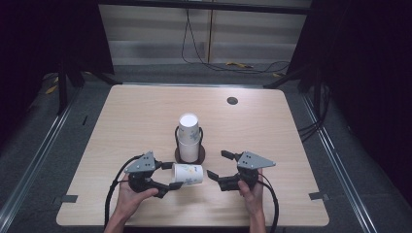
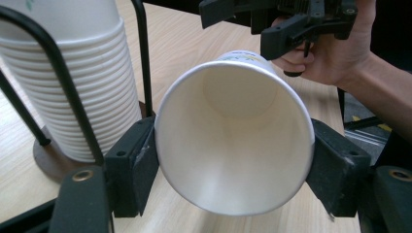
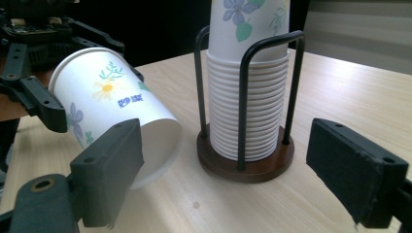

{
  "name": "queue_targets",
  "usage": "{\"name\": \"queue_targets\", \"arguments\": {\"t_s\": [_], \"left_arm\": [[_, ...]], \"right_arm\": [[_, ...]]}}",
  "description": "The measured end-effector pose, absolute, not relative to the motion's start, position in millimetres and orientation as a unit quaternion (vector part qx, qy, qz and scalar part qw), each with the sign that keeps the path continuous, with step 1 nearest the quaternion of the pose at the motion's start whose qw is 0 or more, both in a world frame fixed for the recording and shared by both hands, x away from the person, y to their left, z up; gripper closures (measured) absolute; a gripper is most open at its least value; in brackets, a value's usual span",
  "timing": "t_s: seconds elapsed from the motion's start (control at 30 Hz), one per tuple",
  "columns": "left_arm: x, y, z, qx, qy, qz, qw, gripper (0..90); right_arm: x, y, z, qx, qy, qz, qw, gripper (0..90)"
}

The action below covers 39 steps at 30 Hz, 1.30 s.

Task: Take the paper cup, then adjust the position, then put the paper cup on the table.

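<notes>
Sideways between the jaws of the left gripper (image 1: pixel 167 179) lies a paper cup (image 1: pixel 188 174), pinched at its rim, white with a daisy and blue flowers printed on it. Its closed base points to 3 o'clock, toward the right gripper (image 1: pixel 219 166), whose jaws stand spread and empty. At 12 o'clock from the cup, a cup stack (image 1: pixel 189 138) stands in a wire holder (image 3: pixel 245 160) on the worktop (image 1: pixel 272 126).

Mid-frame, the wire cup holder (image 1: pixel 189 145) with its paper cup stack (image 1: pixel 188 131) blocks passage; bare table (image 1: pixel 272 126) lies open left, right and above.
</notes>
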<state>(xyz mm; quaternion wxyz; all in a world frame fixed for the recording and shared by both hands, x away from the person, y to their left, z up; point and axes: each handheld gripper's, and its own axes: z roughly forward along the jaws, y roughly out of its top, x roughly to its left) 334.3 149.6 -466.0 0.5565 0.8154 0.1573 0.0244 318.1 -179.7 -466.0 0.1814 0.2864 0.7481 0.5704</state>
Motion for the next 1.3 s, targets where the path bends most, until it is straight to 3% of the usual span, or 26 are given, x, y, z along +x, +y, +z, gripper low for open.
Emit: {"name": "queue_targets", "arguments": {"t_s": [0.53,1.3], "left_arm": [[330.5,166.3,-461.8,0.836,0.182,0.033,0.517,27.6],[348.8,190.1,-443.3,0.858,0.212,0.04,0.466,27.4]], "right_arm": [[312.1,-198.0,-482.2,0.367,0.674,0.57,0.293,12.8],[309.9,-212.3,-493.9,0.411,0.643,0.542,0.352,12.7]]}}
